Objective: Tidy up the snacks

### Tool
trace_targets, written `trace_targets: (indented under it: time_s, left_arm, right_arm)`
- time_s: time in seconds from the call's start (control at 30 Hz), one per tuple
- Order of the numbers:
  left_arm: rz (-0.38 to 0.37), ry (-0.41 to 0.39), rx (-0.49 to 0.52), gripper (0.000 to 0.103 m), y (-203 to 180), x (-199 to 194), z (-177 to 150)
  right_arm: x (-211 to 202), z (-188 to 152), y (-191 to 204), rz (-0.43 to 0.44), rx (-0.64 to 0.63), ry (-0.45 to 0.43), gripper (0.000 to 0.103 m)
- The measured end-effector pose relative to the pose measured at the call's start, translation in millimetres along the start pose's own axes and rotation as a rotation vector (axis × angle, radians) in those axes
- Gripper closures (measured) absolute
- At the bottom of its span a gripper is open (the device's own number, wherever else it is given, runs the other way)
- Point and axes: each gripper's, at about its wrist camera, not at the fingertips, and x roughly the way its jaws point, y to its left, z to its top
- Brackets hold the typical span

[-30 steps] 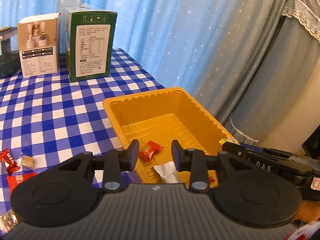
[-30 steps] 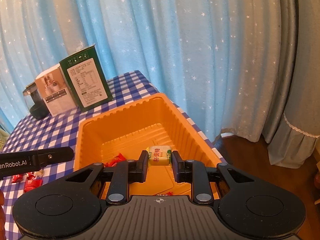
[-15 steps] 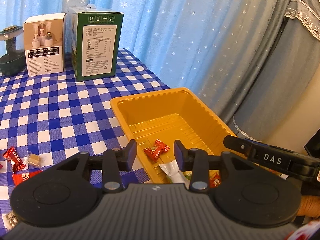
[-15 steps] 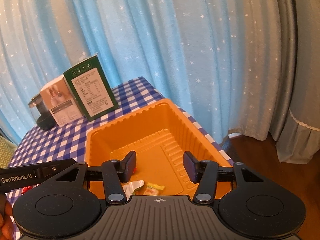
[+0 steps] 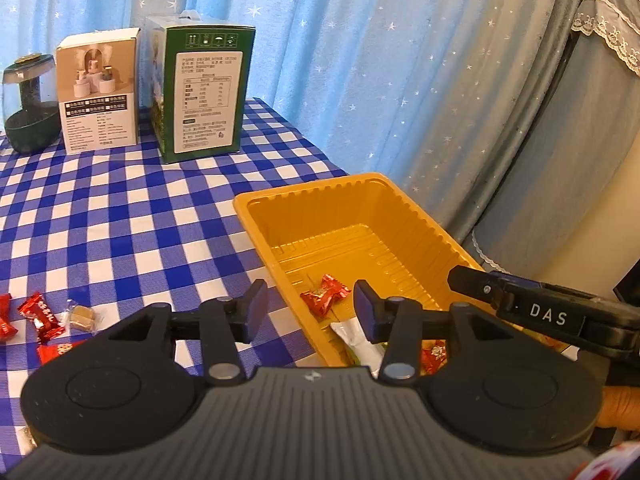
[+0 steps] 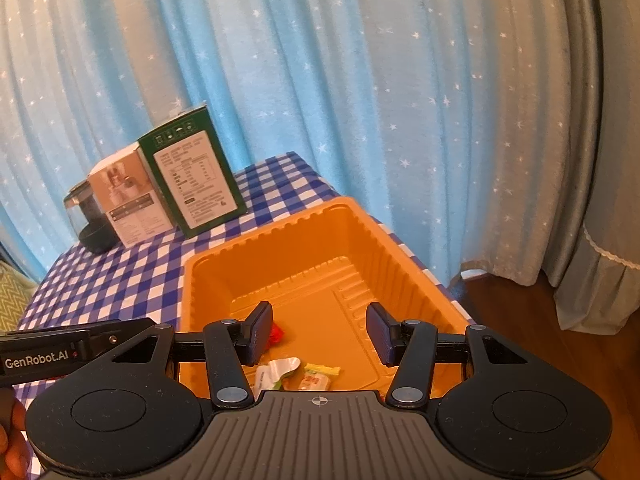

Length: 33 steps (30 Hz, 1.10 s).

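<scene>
Both grippers hang with their jaws spread and nothing between them. Seen from its own camera, the left gripper [image 5: 307, 312] sits over the near left edge of the orange tray [image 5: 256, 216], its left finger above the blue checked tablecloth [image 5: 120, 216] and its right finger above the tray floor. Through the gap shows a red wrapped candy [image 5: 325, 294] lying on the tray floor, and at about 5 o'clock from it a white wrapper [image 5: 358, 340] partly hidden behind the right finger. Another small red candy [image 5: 434, 354] peeks out further right, under the gripper body.

From the right wrist camera, the right gripper [image 6: 319, 334] hovers above the near end of the same tray [image 6: 188, 280]. Below it lie a white wrapper [image 6: 276, 370] and a yellow and white wrapped sweet [image 6: 316, 378] just beside it; a red candy [image 6: 276, 334] shows at 11 o'clock from them, half behind the left finger.

Loose snacks wait on the cloth at 9 o'clock of the left gripper: a red candy [image 5: 42, 316], a brown clear-wrapped sweet [image 5: 82, 316] touching or nearly touching it, and a flat red packet [image 5: 60, 350] closer in.

At 11 o'clock, at the far end of the table, stand a green box [image 5: 202, 92], a white box [image 5: 98, 90] beside it, and a dark glass jar [image 5: 28, 104]. Star-printed blue curtain [image 5: 360, 60] hangs behind.
</scene>
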Motion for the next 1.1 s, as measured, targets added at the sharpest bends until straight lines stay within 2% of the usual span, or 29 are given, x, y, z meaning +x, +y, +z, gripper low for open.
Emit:
trace_targets:
  time_s: [0.17, 0.33, 0.63, 1.1]
  left_arm:
    - [0.027, -0.012, 0.004, 0.055, 11.3, -10.1, -3.3]
    - [0.065, -0.031, 0.017, 0.055, 27.0, -25.9, -5.6]
    - [0.148, -0.052, 0.009, 0.055, 67.4, -58.0, -13.6]
    - [0.224, -0.020, 0.021, 0.042, 119.5, -97.9, -41.8]
  right_arm:
    - [-0.5, -1.6, 11.8, 0.017, -0.031, -0.004, 0.051]
    - [-0.3, -2.9, 24.7, 0.040, -0.050, -0.004, 0.051]
    - [-4.1, -12.3, 70.8, 0.147, -0.160, -0.029, 0.051]
    - [4.5, -31.5, 129.4, 0.287, -0.278, 0.032, 0.051]
